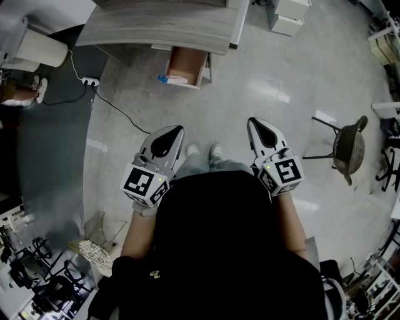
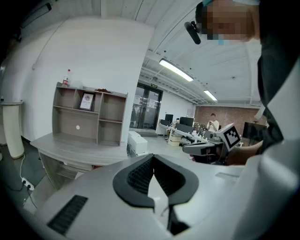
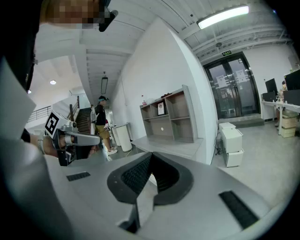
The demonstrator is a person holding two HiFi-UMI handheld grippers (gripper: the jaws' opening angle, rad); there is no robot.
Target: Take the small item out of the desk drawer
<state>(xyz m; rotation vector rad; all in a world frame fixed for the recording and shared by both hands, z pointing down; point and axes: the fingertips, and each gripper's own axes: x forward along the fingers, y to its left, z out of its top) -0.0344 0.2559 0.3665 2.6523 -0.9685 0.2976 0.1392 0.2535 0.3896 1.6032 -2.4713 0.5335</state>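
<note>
A grey wooden desk stands ahead of me, its brown drawer pulled open. A small blue and white item lies at the drawer's front left corner. My left gripper and right gripper are held low in front of my body, well short of the drawer, and both point toward it. Both are shut with nothing between the jaws. In the left gripper view the left gripper's dark pads meet, and the desk with its shelf unit is far off. The right gripper likewise shows pads together.
A power strip with a black cable lies on the floor left of the drawer. A white bin stands by the desk's left end. A dark stool is at the right and white cabinets beyond the desk. A person stands far off.
</note>
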